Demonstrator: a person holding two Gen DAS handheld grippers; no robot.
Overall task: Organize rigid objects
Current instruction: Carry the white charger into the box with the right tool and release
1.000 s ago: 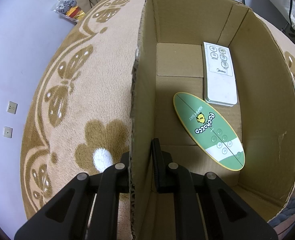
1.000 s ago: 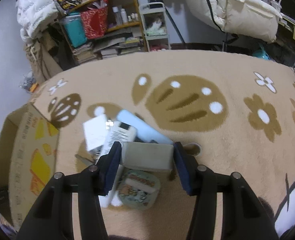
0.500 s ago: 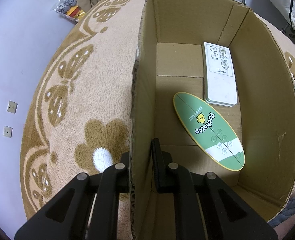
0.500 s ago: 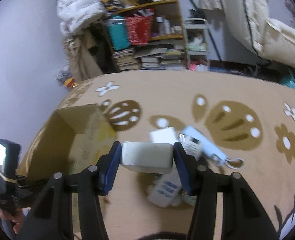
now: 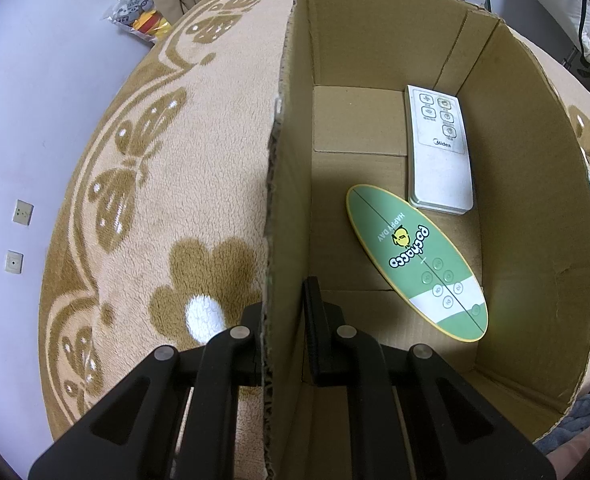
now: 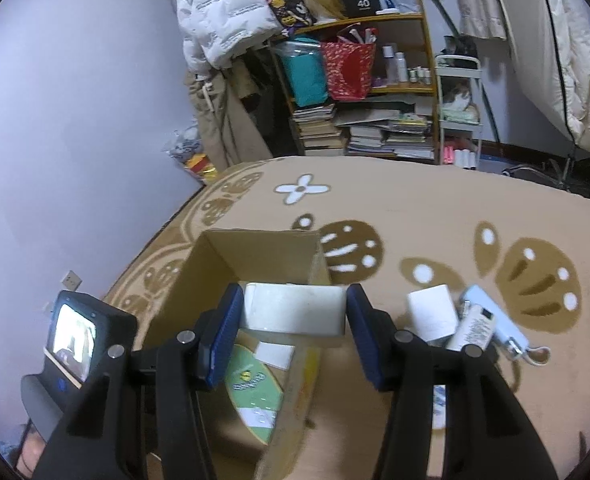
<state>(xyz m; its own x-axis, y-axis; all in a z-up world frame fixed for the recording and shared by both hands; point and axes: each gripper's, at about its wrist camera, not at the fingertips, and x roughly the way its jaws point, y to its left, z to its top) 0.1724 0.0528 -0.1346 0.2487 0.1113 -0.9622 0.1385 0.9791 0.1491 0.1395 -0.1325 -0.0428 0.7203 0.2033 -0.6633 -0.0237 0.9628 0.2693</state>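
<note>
My left gripper (image 5: 285,320) is shut on the left wall of an open cardboard box (image 5: 287,208), one finger outside and one inside. On the box floor lie a white remote control (image 5: 439,152) and a green oval case (image 5: 415,260). In the right wrist view my right gripper (image 6: 293,314) is shut on a white rectangular box (image 6: 293,310) and holds it above the open cardboard box (image 6: 215,264), where the green oval case (image 6: 255,384) shows below. The left gripper's body and screen (image 6: 75,332) appear at lower left.
The box stands on a beige carpet (image 5: 167,184) with brown flower and butterfly patterns. To its right on the carpet lie a white cube (image 6: 431,312), a white bottle (image 6: 471,328) and a pale blue power bank (image 6: 503,328). A cluttered shelf (image 6: 359,88) and hanging jackets stand behind.
My right gripper has carried the white rectangular box from over the pile of items leftward to above the cardboard box. The left gripper has stayed on the box wall.
</note>
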